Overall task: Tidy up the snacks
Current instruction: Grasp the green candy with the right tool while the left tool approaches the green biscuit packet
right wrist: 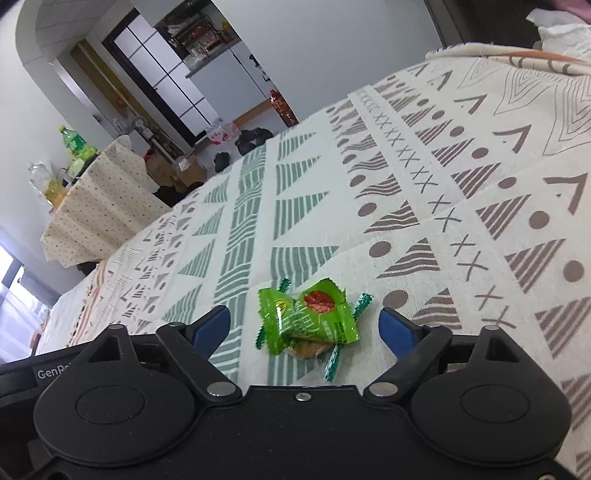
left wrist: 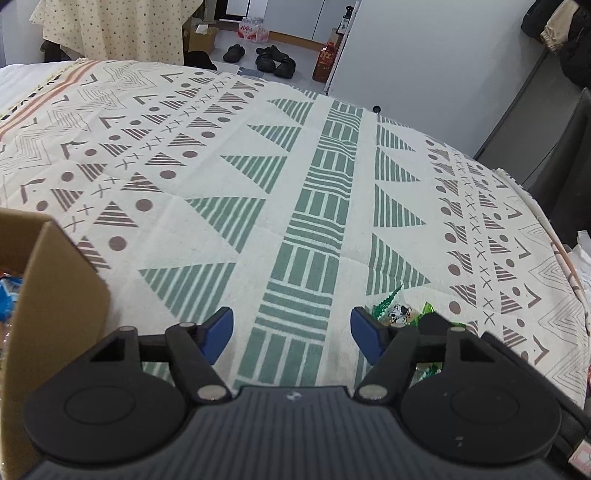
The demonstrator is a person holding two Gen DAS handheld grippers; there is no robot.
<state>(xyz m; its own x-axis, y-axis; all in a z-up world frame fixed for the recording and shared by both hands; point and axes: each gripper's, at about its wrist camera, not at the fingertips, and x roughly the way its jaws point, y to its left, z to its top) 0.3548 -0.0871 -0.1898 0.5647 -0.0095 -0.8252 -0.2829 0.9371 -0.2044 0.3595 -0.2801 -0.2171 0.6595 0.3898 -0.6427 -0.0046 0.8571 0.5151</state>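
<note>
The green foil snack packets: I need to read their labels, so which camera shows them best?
The right wrist view: the green foil snack packets lie whole on the patterned tablecloth between the open right gripper. The left wrist view shows only scraps behind a finger.

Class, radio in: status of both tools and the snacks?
Both tools open, empty. Green snack packets between right tool's fingers, untouched. Cardboard box left. Nothing blocking.

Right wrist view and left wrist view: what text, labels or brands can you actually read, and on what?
"GenRo", cut off by a finger linkage: on the right gripper body, lower left.
Green snack packet: print too blurred to read.
Red bottle on the floor: label too small to read.
Pink bottle pack: unreadable.
</note>
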